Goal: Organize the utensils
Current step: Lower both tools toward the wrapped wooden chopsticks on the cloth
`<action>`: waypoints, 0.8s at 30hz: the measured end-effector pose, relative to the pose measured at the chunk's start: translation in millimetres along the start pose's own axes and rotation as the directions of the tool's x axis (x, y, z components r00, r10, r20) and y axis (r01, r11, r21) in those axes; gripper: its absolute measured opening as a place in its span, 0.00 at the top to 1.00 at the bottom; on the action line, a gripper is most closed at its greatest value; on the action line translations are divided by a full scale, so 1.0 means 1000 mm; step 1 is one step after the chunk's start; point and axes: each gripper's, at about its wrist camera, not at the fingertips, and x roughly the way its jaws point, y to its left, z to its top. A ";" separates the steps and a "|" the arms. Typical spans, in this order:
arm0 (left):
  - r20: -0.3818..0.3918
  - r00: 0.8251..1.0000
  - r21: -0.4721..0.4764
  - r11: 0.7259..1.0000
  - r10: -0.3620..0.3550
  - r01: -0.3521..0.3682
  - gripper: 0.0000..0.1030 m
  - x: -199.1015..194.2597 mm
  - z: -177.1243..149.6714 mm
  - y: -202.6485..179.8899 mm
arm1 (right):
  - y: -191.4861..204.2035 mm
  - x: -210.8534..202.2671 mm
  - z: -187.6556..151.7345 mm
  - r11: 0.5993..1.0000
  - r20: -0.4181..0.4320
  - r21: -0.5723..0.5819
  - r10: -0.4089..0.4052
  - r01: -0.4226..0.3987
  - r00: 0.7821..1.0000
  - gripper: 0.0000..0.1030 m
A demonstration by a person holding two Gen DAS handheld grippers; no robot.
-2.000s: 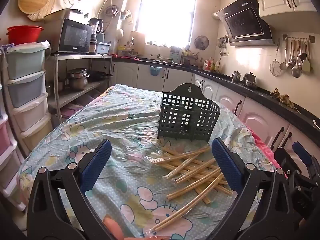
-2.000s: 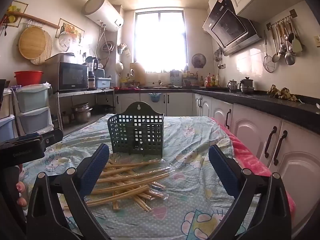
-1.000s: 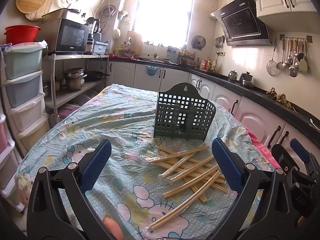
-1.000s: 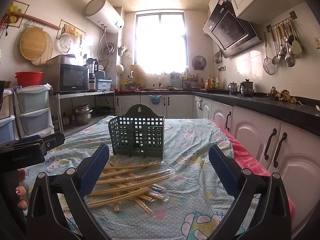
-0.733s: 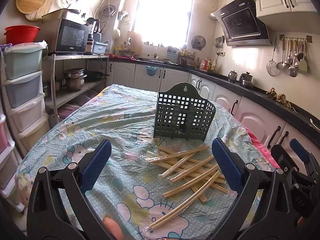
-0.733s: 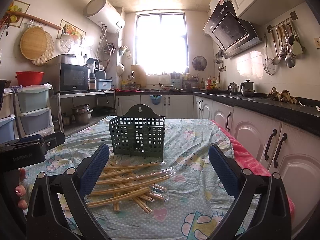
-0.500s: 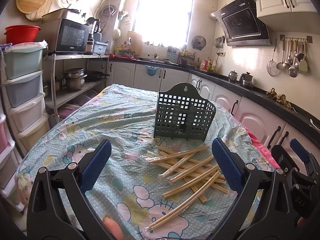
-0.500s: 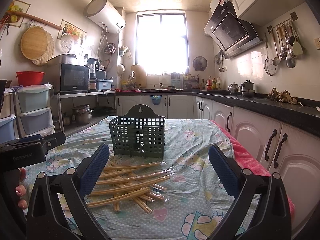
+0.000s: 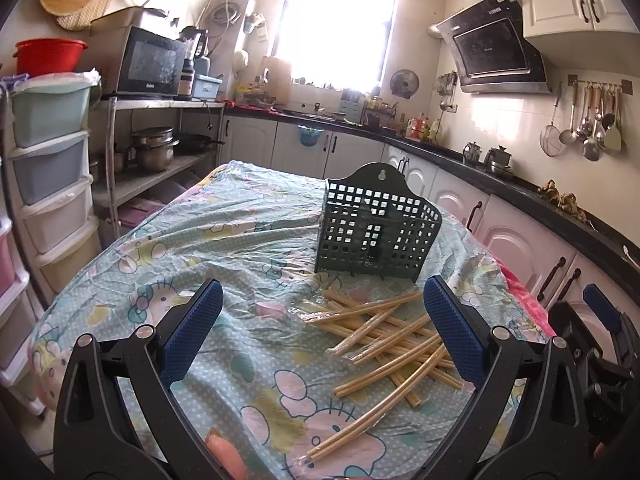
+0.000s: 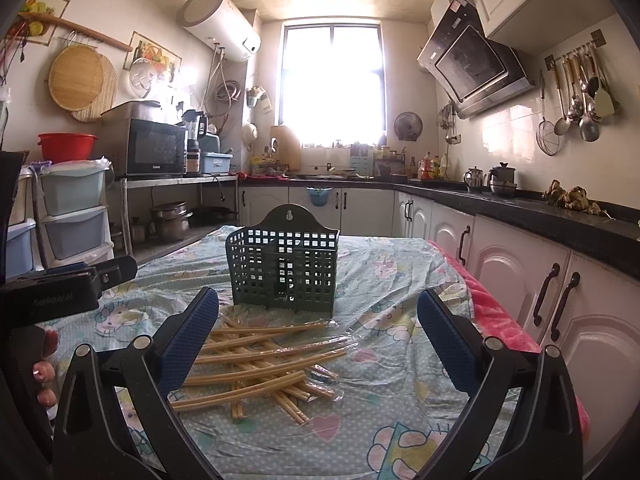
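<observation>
Pale bamboo chopsticks [image 10: 256, 364] heaped crosswise before upright dark-green plastic lattice basket [image 10: 283, 266]; left gripper [image 9: 322, 330], right gripper [image 10: 318, 338] spread wide, empty.

both wrist views toward shared basket [image 9: 376, 226]

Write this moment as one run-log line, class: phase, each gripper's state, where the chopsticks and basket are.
phase: before first pick | left gripper: open, empty | right gripper: open, empty | chopsticks: loose pile on tablecloth | green utensil basket: upright behind pile

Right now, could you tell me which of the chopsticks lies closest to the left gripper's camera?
The long, curved chopstick at the near edge of the pile, running from by the right finger's pad down toward the camera; the other chopsticks lie farther back, toward the green basket.
</observation>
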 end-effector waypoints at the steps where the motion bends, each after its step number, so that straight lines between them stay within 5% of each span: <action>1: -0.004 1.000 -0.007 1.000 0.003 -0.003 0.10 0.001 0.000 0.002 | 0.000 0.001 0.000 1.000 -0.005 -0.003 0.005 -0.005 1.000 0.06; 13: -0.065 0.998 -0.095 0.995 -0.006 0.000 0.10 0.017 0.009 0.035 | 0.010 0.026 0.003 0.994 -0.095 -0.034 0.099 -0.102 0.991 0.06; 24: -0.175 0.975 -0.184 0.978 -0.135 0.102 0.10 0.050 0.009 0.047 | -0.007 0.069 0.008 0.996 -0.179 0.001 0.084 -0.085 0.980 0.06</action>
